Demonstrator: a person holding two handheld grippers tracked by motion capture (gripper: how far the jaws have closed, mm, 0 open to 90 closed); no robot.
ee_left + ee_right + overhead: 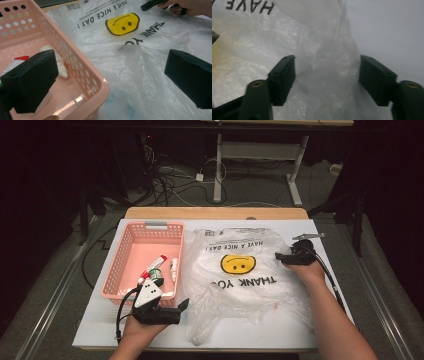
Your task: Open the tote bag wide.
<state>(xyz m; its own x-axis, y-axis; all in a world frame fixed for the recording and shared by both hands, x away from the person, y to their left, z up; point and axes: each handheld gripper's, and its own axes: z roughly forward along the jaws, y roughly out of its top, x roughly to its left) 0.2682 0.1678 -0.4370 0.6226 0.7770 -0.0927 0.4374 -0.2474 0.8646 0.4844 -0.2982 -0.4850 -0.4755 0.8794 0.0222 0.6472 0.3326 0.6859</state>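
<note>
A clear plastic bag (pixel 240 280) with a yellow smiley and upside-down "THANK YOU" print lies crumpled on the white table top (pixel 100 330). To its left stands a pink perforated basket (pixel 125 245) holding a red-capped tube (pixel 156 264) and a small white bottle (pixel 173 268). My left gripper (pixel 170 305) is open at the basket's near right corner; in the left gripper view (pixel 110 75) one jaw hangs over the basket (pixel 82 67), the other over the bag (pixel 140 50). My right gripper (pixel 287 256) is open at the bag's right edge, with a raised fold of bag (pixel 329 57) between its jaws (pixel 327 77).
Bare white table top (pixel 392 30) lies to the right of the bag. A wooden strip (pixel 215 213) runs along the table's far edge. Beyond it, cables (pixel 165 180) sprawl on the floor beside the white legs of another desk (pixel 218 165).
</note>
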